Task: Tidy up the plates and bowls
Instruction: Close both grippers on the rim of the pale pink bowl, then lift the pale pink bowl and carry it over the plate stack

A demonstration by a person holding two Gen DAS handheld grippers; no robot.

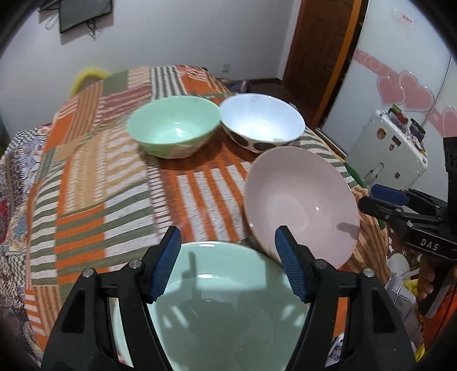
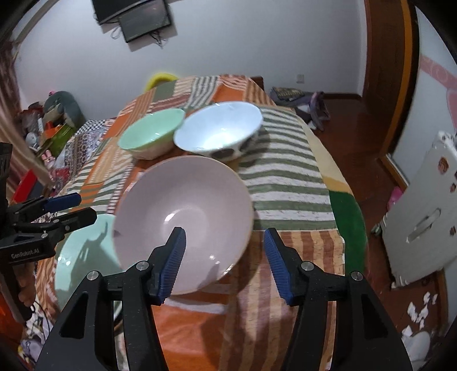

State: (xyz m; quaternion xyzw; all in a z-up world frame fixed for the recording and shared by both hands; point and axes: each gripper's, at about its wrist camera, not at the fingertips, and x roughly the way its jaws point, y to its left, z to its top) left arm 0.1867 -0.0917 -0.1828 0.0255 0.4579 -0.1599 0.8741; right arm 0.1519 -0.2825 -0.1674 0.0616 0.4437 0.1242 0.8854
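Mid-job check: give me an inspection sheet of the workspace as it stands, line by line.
Surface: striped patchwork blanket covering a bed, soft and uneven.
Job's things: four bowls. Green bowl and blue bowl upright, side by side at the far end; whether their rims touch is unclear. Pink bowl tilted, leaning over the rim of the near green bowl.
Clutter: nothing seen on the blanket besides the bowls.
Grippers: left claw open over the near green bowl; right claw open, one finger in front of the pink bowl; neither holds anything.
Cables: wires hanging under the wall screen.
Surroundings: white suitcase, wooden door, paper scraps on the floor.
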